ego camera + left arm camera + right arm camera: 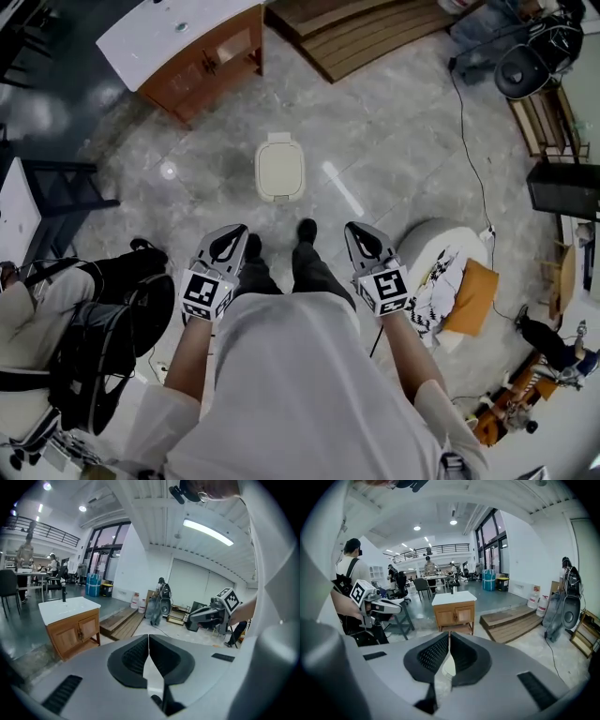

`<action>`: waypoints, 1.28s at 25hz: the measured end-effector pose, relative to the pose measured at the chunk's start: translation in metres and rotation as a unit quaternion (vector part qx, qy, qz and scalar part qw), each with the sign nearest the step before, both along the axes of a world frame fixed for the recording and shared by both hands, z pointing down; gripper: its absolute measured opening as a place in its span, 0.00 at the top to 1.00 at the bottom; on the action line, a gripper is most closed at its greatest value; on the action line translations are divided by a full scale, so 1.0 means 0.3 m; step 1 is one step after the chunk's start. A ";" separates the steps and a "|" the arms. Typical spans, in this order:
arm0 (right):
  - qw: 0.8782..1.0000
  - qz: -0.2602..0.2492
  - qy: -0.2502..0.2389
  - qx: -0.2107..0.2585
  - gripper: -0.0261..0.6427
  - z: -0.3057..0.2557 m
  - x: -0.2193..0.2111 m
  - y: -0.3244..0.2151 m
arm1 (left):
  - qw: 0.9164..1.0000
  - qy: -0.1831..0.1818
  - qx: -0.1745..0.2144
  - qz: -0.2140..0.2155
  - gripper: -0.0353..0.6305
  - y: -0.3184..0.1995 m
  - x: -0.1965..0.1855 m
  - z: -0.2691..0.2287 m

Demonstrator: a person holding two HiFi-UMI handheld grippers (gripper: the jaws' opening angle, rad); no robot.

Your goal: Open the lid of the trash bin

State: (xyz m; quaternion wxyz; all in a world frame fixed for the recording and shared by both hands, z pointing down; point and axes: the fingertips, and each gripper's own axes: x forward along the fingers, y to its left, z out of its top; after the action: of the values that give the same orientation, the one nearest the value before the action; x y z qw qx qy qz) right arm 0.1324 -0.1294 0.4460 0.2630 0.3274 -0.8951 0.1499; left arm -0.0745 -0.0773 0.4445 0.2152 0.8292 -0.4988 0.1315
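The person wears white shirt point(300, 394), dark trousers point(317, 274).

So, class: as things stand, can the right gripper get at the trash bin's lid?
Probably yes: the right gripper is shut and empty, and only floor lies between it and the closed trash bin lid.

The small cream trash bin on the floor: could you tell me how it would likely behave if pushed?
The small cream plastic trash bin looks light, so a sideways push would probably slide it on the glossy grey stone floor. It stands free, nothing bracing it, so it might tip. Its smooth closed lid may be slippery.
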 end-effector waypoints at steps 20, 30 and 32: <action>0.989 -0.115 0.033 -0.084 0.91 0.324 0.072 -0.102 | 0.994 -0.048 -0.084 -0.045 0.92 -0.124 0.129 0.388; 0.983 -0.114 0.037 -0.143 0.91 0.578 0.095 -0.120 | 0.989 -0.063 -0.129 -0.028 0.92 -0.159 0.221 0.694; 0.981 -0.118 0.039 -0.149 0.91 0.625 0.094 -0.121 | 0.988 -0.067 -0.136 -0.029 0.92 -0.168 0.232 0.763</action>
State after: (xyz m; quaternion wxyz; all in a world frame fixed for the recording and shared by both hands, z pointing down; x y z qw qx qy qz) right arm 0.1605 -0.1656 0.6336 0.3596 0.1822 -0.8841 0.2364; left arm -0.0049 -0.1278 0.6734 0.2956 0.7667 -0.5137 0.2467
